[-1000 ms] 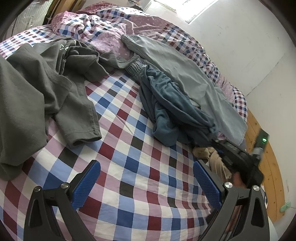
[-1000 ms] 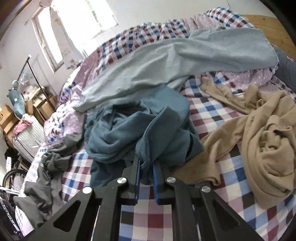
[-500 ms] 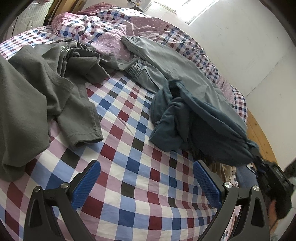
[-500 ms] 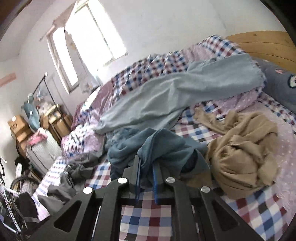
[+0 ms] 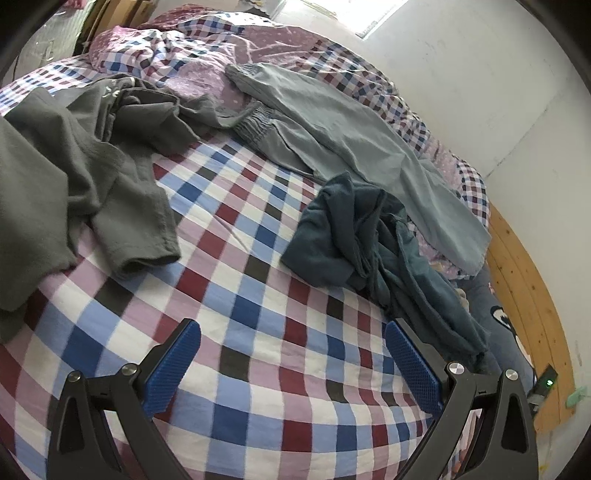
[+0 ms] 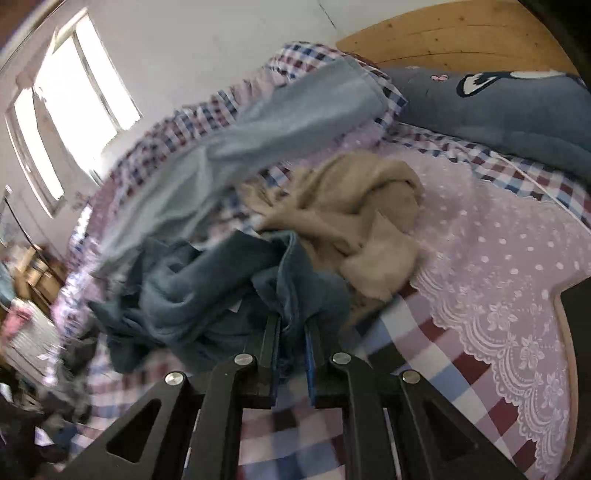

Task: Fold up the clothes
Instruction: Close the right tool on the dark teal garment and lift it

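A dark teal garment (image 5: 354, 236) lies crumpled and stretched toward the right on the checked bedsheet (image 5: 236, 295). My right gripper (image 6: 291, 332) is shut on a fold of that teal garment (image 6: 207, 284), which trails away to the left in the right wrist view. My left gripper (image 5: 291, 354) hovers open over the bare sheet, nothing between its blue pads (image 5: 173, 365), with the teal cloth just beyond its right finger. A dark grey shirt (image 5: 74, 177) sprawls at the left. Light blue-grey trousers (image 5: 351, 147) lie behind the teal piece.
A tan garment (image 6: 354, 218) is heaped beside the teal one. A blue-grey pillow (image 6: 517, 110) lies against the wooden headboard (image 6: 443, 33). A pink dotted cover with a lace edge (image 6: 509, 266) spreads at the right. White wall (image 5: 480, 74) runs behind the bed.
The right gripper has dragged the teal garment toward the headboard end, pulling it off the trousers and stretching it out. The right gripper has left the left wrist view. The left gripper stays open.
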Available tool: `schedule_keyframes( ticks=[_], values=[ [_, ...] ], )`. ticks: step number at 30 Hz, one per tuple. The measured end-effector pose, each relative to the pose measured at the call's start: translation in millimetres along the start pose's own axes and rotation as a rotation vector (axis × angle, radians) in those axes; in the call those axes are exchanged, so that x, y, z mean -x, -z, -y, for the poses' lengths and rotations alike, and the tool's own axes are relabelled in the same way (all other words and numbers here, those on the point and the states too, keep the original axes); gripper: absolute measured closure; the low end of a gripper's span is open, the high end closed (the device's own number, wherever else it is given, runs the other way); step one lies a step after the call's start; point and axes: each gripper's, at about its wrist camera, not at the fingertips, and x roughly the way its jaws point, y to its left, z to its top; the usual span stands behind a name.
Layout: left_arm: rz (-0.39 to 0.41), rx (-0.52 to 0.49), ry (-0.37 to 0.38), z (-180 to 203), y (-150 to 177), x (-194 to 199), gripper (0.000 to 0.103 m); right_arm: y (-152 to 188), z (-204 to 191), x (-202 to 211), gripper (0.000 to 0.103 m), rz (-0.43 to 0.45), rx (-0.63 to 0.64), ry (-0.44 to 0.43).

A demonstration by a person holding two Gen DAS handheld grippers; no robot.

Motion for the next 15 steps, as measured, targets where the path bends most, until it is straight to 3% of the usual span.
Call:
schedule_keyframes(
  ticks=[3,5,6,11,15],
  values=[
    [0.003,-0.025,0.016,8.2,3.7,-2.0,0.001,6.8,-1.2,-5.1,0.084,0.012,0.012,0.068],
    [0.006,-0.034,0.025,13.5,6.5,-3.3,0.001,11.1,-3.7,-7.1,0.067,0.023,0.006,0.102],
    [0.005,-0.039,0.033,16.3,8.9,-4.6,0.001,12.8,-4.8,-8.1,0.065,0.019,0.0,0.107],
    [-0.011,-0.075,0.073,30.0,21.2,-10.1,0.001,9.9,-3.5,-0.2,0.063,0.042,0.001,0.1],
    [0.0,-0.085,0.089,40.3,24.5,-19.4,0.001,15.0,-19.3,12.2,0.06,0.049,0.03,0.017]
  ],
)
